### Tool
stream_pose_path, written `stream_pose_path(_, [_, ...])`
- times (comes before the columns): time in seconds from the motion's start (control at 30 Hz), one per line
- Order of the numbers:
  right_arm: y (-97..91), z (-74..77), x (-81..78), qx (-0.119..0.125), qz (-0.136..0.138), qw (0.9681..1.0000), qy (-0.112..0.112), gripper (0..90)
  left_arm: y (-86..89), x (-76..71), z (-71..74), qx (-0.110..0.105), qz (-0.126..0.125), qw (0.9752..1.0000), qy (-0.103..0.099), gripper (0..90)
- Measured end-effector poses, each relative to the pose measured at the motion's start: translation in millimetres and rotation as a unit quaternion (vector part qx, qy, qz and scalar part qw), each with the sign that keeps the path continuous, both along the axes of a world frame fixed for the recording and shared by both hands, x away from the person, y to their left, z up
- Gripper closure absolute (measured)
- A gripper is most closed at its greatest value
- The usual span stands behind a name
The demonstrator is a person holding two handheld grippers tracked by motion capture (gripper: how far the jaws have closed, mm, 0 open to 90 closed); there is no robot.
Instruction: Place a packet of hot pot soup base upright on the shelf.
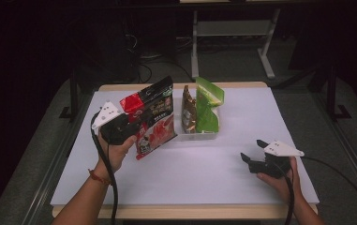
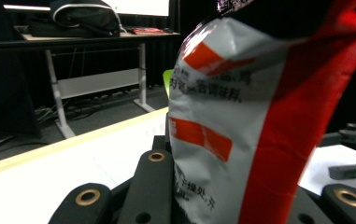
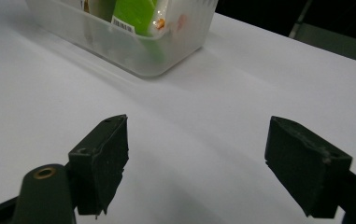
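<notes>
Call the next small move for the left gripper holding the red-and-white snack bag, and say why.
Probably carry the red-and-white snack bag right, over the clear bin, and lower it into the free near-left part. The left gripper is shut on the bag, held off the table just left of the bin, where a brown bag and a green bag already stand upright. The right gripper rests open, apart.

red-white snack bag (image 1: pixel 153 124) upright, tilted, lifted beside bin.
</notes>
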State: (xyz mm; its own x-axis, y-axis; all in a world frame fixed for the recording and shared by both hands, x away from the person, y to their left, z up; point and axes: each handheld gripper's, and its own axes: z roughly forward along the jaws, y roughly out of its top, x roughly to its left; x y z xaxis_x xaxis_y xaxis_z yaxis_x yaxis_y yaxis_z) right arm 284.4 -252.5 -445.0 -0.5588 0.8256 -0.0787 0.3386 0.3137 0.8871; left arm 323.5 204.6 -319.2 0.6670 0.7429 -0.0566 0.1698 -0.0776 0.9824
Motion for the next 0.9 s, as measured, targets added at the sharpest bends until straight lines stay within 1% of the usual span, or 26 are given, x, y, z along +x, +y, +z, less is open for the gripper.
stream_pose_path(0.1, [0.8, -0.3, 0.0, -0.002, 0.002, 1.0, 0.001, 20.8, -2.8, 7.3, 1.2, -0.003, 0.007, 1.0, 0.001, 79.5])
stream_pose_path(0.27, [1.4, -0.9, 0.4, -0.002, 0.003, 1.0, 0.001, 20.8, -10.5, 20.4, 1.6, 0.005, 0.03, 0.9995, 0.003, 79.5])
stream_pose_path(0.33, [1.7, -1.3, 0.6, -0.003, 0.004, 1.0, 0.004, 21.3, -12.8, 25.8, 1.4, 0.001, 0.037, 0.9993, 0.005, 79.5])
stream_pose_path(0.4, [2.0, -1.6, 0.5, -0.003, 0.005, 1.0, 0.005, 21.3, -13.8, 27.6, 1.5, 0.0, 0.038, 0.9993, 0.005, 79.4])
stream_pose_path(0.43, [2.6, -1.7, 0.4, -0.005, 0.007, 1.0, 0.005, 21.3, -16.7, 31.5, 1.6, -0.002, 0.043, 0.9991, 0.008, 79.4])
stream_pose_path(0.53, [2.9, -1.6, 0.3, -0.004, 0.009, 0.9999, 0.004, 21.2, -20.3, 35.6, 1.9, 0.001, 0.046, 0.9989, 0.008, 79.4])
stream_pose_path(0.6, [2.8, -1.6, 0.3, -0.002, 0.01, 0.9999, 0.005, 21.3, -23.6, 41.1, 1.7, -0.002, 0.054, 0.9985, 0.011, 79.4])
stream_pose_path(0.7, [2.5, -1.6, 0.0, -0.003, 0.01, 0.9999, 0.005, 21.3, -26.4, 45.8, 0.4, -0.002, 0.064, 0.9979, 0.011, 79.4])
stream_pose_path(0.8, [2.6, -1.3, -0.4, -0.001, 0.011, 0.9999, 0.005, 21.3, -28.9, 51.9, -2.6, 0.0, 0.074, 0.9971, 0.017, 79.4])
stream_pose_path(0.9, [3.3, -1.4, -0.5, -0.001, 0.013, 0.9999, 0.006, 21.3, -31.2, 57.1, -3.9, -0.008, 0.081, 0.9965, 0.022, 79.3])
